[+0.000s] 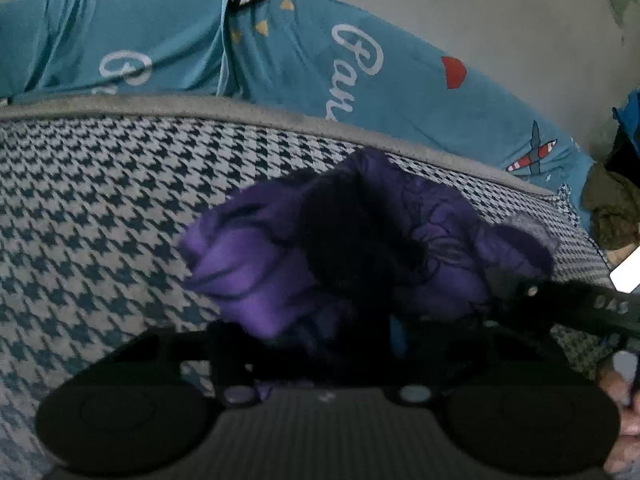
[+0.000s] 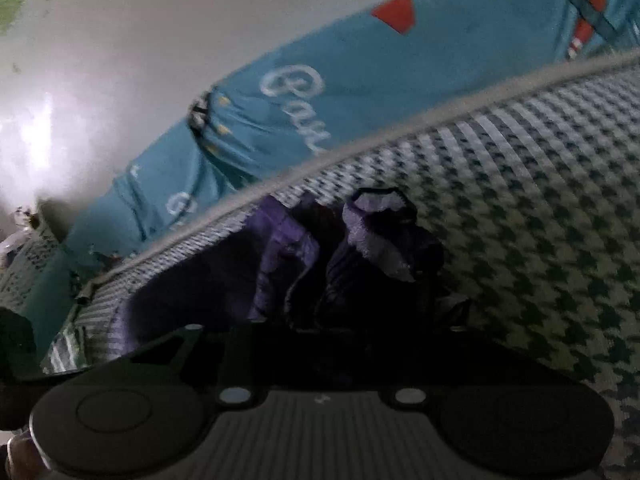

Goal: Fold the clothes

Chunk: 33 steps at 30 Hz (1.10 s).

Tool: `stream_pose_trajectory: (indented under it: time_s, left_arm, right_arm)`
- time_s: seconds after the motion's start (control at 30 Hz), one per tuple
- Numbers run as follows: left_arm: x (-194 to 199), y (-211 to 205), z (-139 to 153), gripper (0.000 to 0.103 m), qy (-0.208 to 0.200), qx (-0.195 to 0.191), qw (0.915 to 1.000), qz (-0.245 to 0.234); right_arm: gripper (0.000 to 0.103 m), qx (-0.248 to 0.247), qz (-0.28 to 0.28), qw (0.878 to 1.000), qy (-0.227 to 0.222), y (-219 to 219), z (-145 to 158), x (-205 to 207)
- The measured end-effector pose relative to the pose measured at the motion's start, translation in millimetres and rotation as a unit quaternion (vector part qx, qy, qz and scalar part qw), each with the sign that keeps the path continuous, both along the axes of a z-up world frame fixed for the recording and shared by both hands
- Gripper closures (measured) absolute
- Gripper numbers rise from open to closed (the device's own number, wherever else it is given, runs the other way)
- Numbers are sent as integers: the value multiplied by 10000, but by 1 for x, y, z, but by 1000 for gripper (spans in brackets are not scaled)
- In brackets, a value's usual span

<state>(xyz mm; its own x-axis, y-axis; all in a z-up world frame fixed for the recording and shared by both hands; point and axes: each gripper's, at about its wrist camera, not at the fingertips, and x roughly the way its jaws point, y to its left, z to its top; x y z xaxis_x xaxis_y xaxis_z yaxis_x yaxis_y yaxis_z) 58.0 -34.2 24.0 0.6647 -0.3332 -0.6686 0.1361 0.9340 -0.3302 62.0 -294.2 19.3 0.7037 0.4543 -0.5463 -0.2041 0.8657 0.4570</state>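
A purple garment [image 1: 240, 264] lies bunched on a houndstooth blanket [image 1: 100, 200]. In the left wrist view it is gathered up over my left gripper [image 1: 320, 320], whose dark fingers are mostly buried in the folds and closed on the cloth. My right gripper [image 1: 580, 308] shows as a dark shape at the garment's right side. In the right wrist view the garment [image 2: 376, 224] rises in crumpled folds just ahead of my right gripper [image 2: 340, 312], whose jaws pinch the dark cloth. The picture there is dim and blurred, and the fingertips are hidden.
A teal printed sheet [image 1: 280, 60] covers the bed beyond the blanket's grey edge, with a pale wall [image 1: 480, 20] behind. An olive cloth heap [image 1: 612, 212] and a white object [image 1: 626, 276] sit at the far right. A hand [image 1: 624, 412] shows at the lower right.
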Motion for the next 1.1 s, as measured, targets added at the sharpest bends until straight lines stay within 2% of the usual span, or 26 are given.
stream_pose_trajectory:
  time_s: [0.13, 0.2, 0.3, 0.47, 0.6, 0.67, 0.7, 0.77, 0.8, 0.83, 0.87, 0.93, 1.1]
  left_arm:
    - [-2, 5, 4, 60, 75, -45, 9999, 60]
    - [0, 7, 1, 59, 148, -78, 9998, 94]
    - [4, 11, -6, 51, 242, -154, 9994, 171]
    - [9, 13, -14, 25, 352, -273, 9988, 181]
    - [13, 9, -20, 18, 354, -312, 9988, 157]
    - [16, 6, -22, 18, 355, -345, 9987, 143]
    - [16, 3, -21, 18, 319, -304, 9990, 109]
    - [16, -5, -19, 34, 230, -195, 9995, 29]
    - [14, -7, -17, 38, 166, -166, 9997, 9]
    - [12, -7, -14, 48, 116, -150, 9998, 17]
    - [9, -6, -11, 58, 69, -135, 9999, 30]
    - [5, -3, -6, 66, 7, -101, 9999, 99]
    - [-13, 3, 10, 69, -192, 167, 9989, 403]
  right_arm:
    - [73, 122, 110, 9994, -313, 5, 15, -9]
    - [73, 38, 74, 9996, -279, 6, 13, -9]
    - [71, -106, -39, 9999, -109, 7, 5, -4]
    - [58, -19, -192, 9996, 212, -5, -10, 3]
    - [46, 109, -268, 9986, 446, -15, -21, 7]
    - [44, 186, -333, 9974, 604, -17, -29, 9]
    - [44, 233, -361, 9970, 638, -17, -32, 10]
    - [49, 229, -376, 9969, 653, -14, -33, 11]
    - [61, 183, -364, 9972, 634, -13, -32, 12]
    - [67, 146, -334, 9977, 569, -10, -28, 11]
    - [70, 109, -303, 9982, 505, -7, -25, 10]
    - [73, 35, -241, 9990, 373, -1, -18, 8]
    - [75, 188, 25, 9996, -226, 12, 13, -8]
